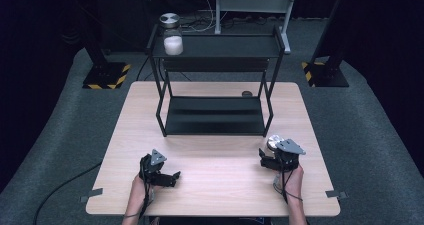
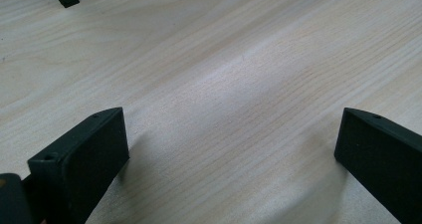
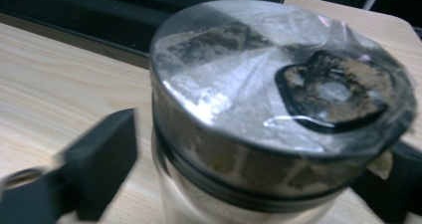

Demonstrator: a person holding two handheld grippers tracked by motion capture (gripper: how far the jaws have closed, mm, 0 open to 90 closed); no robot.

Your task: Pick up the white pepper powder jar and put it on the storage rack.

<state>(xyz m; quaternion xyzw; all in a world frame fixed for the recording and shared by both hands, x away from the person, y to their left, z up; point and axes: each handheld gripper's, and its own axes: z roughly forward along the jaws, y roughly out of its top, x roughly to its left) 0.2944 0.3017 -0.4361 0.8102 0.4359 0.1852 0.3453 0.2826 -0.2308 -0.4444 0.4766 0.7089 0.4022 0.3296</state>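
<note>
Floor: grey carpet, spread under and around the furniture.
Table: pale wood-grain top, square, set mid-floor.
Shelf rack: black metal frame, two tiers, standing on the far half of the table.
Stands: dark posts at far left and far right, each on a black base with yellow-black hazard stripes.
Grey frame: light metal structure behind the rack, feet on the carpet.
Cables: tangle of wires on the floor at the back; one dark cable across the carpet at lower left.
Walls: lost in darkness beyond the carpet.
Light: from above, brightest on the tabletop.
</note>
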